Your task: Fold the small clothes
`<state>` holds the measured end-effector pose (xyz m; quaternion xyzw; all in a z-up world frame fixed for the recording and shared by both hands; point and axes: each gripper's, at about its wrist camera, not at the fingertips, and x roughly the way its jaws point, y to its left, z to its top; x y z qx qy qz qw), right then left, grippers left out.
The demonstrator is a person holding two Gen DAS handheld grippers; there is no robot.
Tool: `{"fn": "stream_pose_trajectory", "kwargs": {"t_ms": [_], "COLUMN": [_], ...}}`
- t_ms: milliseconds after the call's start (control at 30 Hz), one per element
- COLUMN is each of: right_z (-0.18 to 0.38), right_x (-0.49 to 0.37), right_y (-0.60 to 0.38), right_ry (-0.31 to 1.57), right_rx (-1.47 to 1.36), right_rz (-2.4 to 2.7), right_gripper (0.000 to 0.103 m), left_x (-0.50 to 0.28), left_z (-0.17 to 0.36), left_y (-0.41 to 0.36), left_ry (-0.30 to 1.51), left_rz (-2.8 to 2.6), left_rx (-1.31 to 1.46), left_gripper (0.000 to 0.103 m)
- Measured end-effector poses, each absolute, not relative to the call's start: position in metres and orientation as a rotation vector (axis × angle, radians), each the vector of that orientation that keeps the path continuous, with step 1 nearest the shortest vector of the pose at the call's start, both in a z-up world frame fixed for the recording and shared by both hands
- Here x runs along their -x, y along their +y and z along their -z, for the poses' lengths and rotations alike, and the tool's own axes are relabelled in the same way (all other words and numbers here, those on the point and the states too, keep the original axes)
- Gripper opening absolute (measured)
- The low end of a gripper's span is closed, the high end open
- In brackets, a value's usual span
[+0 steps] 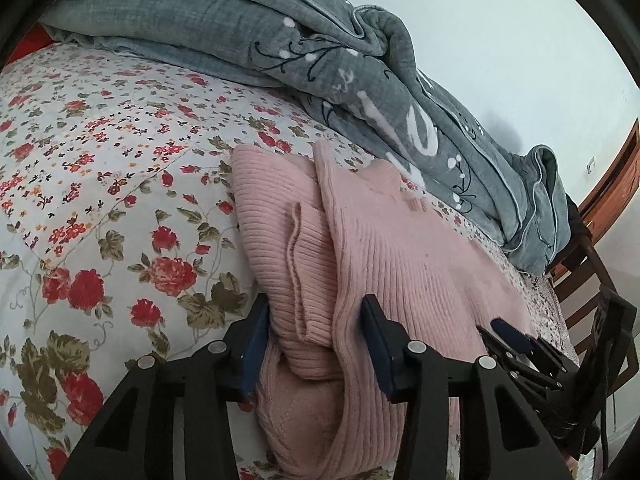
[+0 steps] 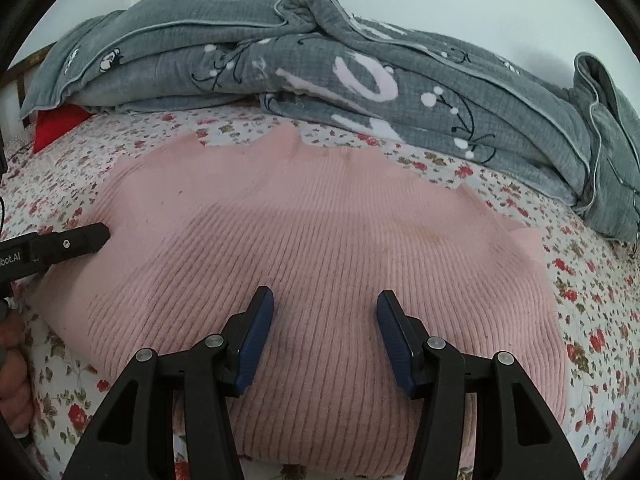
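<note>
A pink ribbed knit sweater (image 2: 320,240) lies folded on the floral bedsheet (image 2: 592,288). In the left wrist view the sweater (image 1: 400,264) shows its stacked folded layers at its left edge. My left gripper (image 1: 316,316) is open, its jaws standing either side of that folded edge, low against the cloth. It also shows in the right wrist view (image 2: 80,240) at the sweater's left side. My right gripper (image 2: 325,304) is open and empty, just above the sweater's near middle. It shows in the left wrist view (image 1: 516,336) at the right.
A crumpled grey quilt (image 2: 360,76) lies along the back of the bed. A red item (image 2: 56,128) sits at the back left. A wooden chair or bed frame (image 1: 588,264) stands at the right. The floral sheet (image 1: 100,184) spreads to the left of the sweater.
</note>
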<state>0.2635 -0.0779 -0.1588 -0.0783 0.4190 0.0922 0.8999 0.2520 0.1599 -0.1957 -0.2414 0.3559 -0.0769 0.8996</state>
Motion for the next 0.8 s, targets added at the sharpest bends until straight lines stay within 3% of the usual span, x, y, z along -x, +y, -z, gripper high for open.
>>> {"fn": "stream_pose_trajectory", "kwargs": {"t_ms": [133,467,567,633,800], "right_z": [0.153,0.141,0.135,0.132,0.127], "right_x": [-0.239,-0.159,-0.142,-0.133,-0.113], "right_y": [-0.081,-0.105,-0.127,-0.146,-0.201], "right_ry": [0.864,0.834,0.802,0.783,0.685], "right_rx": [0.143,0.059,0.049,0.07,0.117], "right_rz": [-0.204,-0.343,-0.336,-0.302,-0.128], "right_gripper": [0.053,0.053,0.053,0.053,0.053], "left_x": [-0.25,-0.25,-0.254,-0.256,-0.26], "left_z": [0.198,0.198,0.192,0.176,0.109], "left_y": [0.166,0.165,0.167,0.162,0.123], "left_ry": [0.73,0.767,0.799,0.819,0.768], "left_rz": [0.176,0.184,0.162,0.132,0.165], "left_rx": [0.534,0.527,0.546,0.52,0.446], "left_gripper": [0.036,0.04,0.029,0.024,0.022]}}
